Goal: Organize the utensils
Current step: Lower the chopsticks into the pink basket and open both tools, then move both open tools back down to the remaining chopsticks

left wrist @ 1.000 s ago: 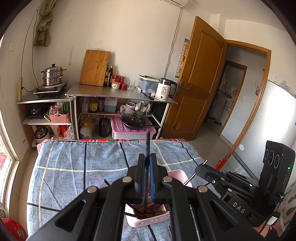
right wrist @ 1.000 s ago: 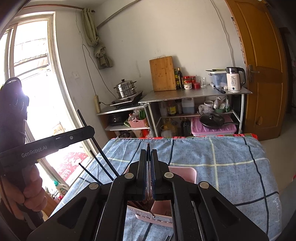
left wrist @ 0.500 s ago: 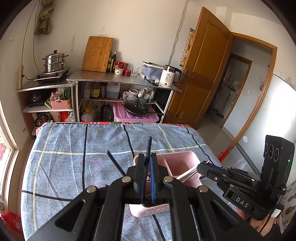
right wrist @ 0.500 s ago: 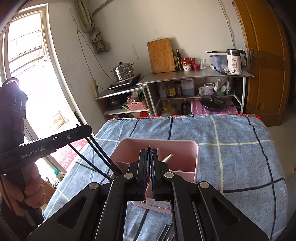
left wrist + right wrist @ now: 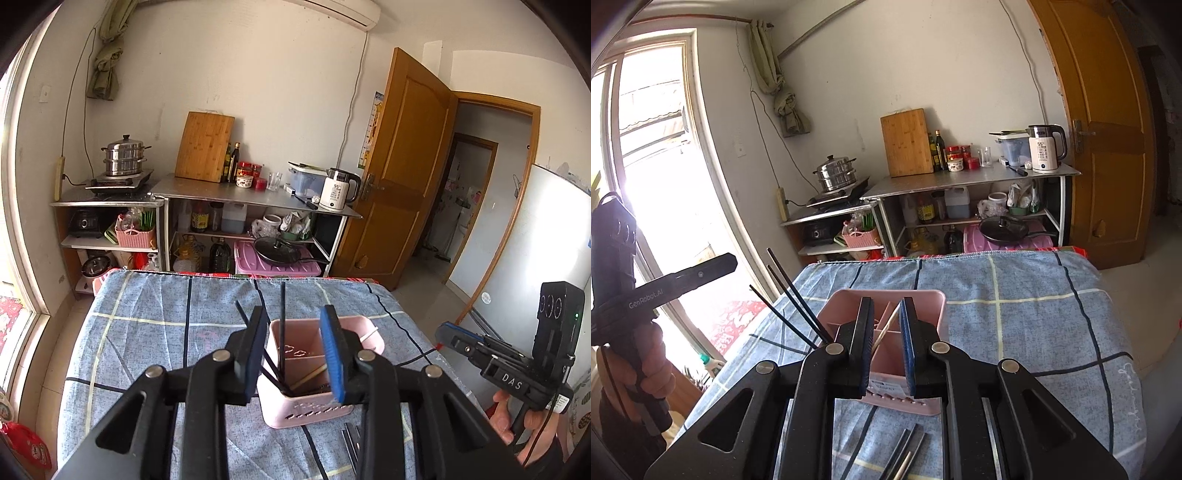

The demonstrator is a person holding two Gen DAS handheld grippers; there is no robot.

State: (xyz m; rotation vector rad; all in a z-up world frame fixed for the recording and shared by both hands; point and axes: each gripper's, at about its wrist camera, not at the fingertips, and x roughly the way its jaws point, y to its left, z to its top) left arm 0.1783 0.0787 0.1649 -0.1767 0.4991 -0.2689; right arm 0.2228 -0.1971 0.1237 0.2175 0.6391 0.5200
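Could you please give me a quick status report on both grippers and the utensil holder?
Left gripper and right gripper both opening, nothing pinched. Black chopsticks standing in pink holder. More utensils on cloth; nothing blocking.

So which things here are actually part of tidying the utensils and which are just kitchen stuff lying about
Part of the job:
- pink utensil caddy
- black chopsticks standing in it
- wooden chopstick in it
- utensils on the cloth in front of it

Just lying about:
- electric kettle
- bamboo cutting board
- steel steamer pot
- frying pan
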